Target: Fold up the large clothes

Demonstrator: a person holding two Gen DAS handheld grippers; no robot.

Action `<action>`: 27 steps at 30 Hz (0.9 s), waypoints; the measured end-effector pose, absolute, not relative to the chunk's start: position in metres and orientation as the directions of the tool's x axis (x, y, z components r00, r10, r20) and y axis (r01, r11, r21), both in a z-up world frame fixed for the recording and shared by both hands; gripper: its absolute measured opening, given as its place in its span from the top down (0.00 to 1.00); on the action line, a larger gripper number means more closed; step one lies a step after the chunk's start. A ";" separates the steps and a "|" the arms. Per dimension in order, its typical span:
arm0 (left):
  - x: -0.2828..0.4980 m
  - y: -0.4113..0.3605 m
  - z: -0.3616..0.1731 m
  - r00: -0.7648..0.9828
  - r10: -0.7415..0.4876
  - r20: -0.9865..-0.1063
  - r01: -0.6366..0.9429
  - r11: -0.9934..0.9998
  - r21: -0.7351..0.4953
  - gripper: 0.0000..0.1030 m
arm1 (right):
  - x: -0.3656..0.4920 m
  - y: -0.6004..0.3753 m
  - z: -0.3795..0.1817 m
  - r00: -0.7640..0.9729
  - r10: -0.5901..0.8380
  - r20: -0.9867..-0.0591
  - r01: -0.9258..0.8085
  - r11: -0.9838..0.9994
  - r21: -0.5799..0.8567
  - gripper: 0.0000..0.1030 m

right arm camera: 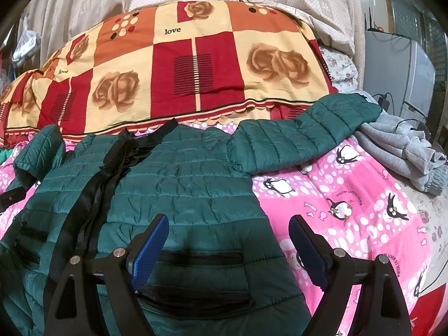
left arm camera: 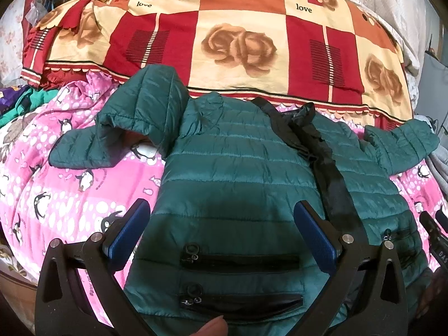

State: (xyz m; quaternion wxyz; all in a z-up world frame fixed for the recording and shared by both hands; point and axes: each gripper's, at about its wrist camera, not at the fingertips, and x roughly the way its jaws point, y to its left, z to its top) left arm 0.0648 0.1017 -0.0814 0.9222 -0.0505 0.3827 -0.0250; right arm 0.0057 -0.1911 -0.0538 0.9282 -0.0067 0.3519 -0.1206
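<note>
A dark green quilted jacket (left arm camera: 235, 168) lies front up on a pink penguin-print bedspread (left arm camera: 56, 196), its black zipper strip (left arm camera: 327, 173) running down the middle. Its left sleeve (left arm camera: 134, 128) is bent back over itself; the right sleeve (right arm camera: 302, 131) stretches out to the right. My left gripper (left arm camera: 221, 210) is open above the jacket's lower left panel, over two zip pockets (left arm camera: 240, 263). My right gripper (right arm camera: 228, 224) is open above the jacket's lower right panel (right arm camera: 196, 196) and its side edge. Neither holds any cloth. The right gripper's tip (left arm camera: 432, 224) shows at the left wrist view's right edge.
A red, orange and cream rose-print quilt (left arm camera: 238, 36) is heaped behind the jacket. A grey sweater (right arm camera: 400, 151) lies at the right of the bed, near cables and a grey cabinet (right arm camera: 397, 67). Other clothes (left arm camera: 16, 103) are piled at far left. A fingertip (left arm camera: 212, 327) shows at the bottom.
</note>
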 end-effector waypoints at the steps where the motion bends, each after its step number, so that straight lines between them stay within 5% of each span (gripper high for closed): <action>1: 0.065 0.102 -0.081 0.707 -0.085 -0.702 0.007 0.994 -0.114 0.00 | 0.006 -0.191 -0.054 0.723 -0.229 -0.652 0.219 0.971 -0.097 0.16; 27: 0.064 0.093 -0.089 0.701 -0.028 -0.713 -0.005 0.999 -0.043 0.00 | 0.005 -0.188 -0.049 0.732 -0.229 -0.642 0.220 0.971 -0.095 0.16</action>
